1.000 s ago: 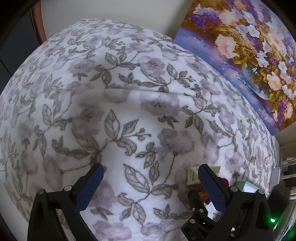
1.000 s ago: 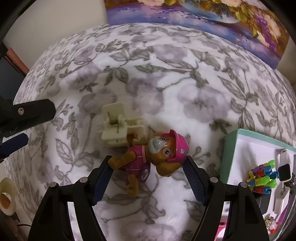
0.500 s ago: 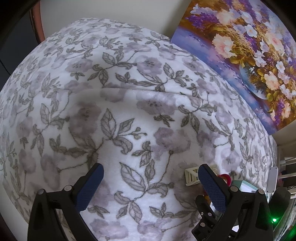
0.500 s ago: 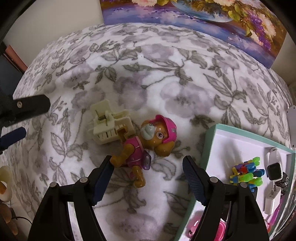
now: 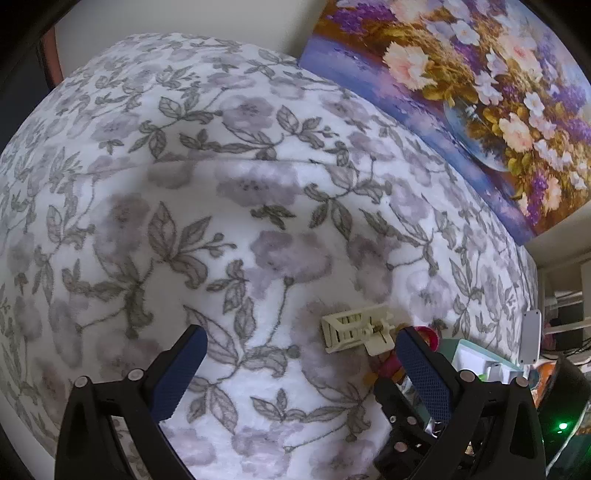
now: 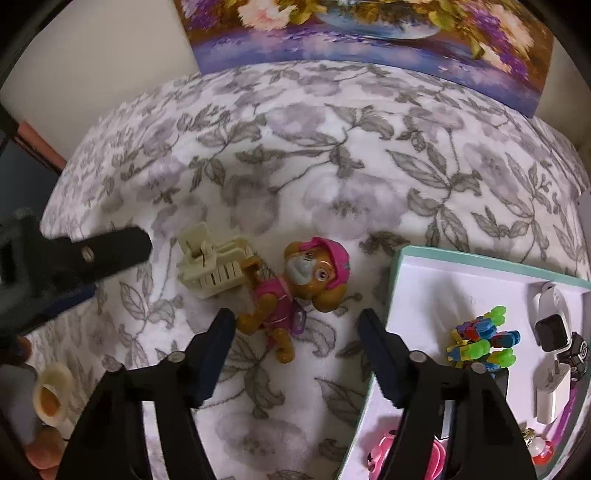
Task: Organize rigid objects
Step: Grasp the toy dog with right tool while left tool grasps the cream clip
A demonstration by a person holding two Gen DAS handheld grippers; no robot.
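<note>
A toy dog figure (image 6: 295,288) in a pink helmet and vest lies on the floral blanket (image 6: 351,177), touching a cream plastic hair clip (image 6: 212,264) on its left. My right gripper (image 6: 295,328) is open just short of the dog, nothing between its fingers. To the right lies a teal-rimmed white box (image 6: 397,280) holding small items. In the left wrist view the cream clip (image 5: 354,328) lies just ahead of my open left gripper (image 5: 299,350), near its right finger; the dog is mostly hidden behind that finger.
The box holds a colourful block toy (image 6: 480,341), a smartwatch (image 6: 552,328), a white charger (image 6: 556,395) and a pink toy (image 6: 384,452). A flower painting (image 6: 369,33) leans on the wall behind the bed. Small round objects (image 6: 51,395) lie beyond the blanket's left edge.
My right gripper has pulled back from the dog, which now lies ahead of its fingertips instead of between them. The left gripper has shifted, bringing the clip further into its view.
</note>
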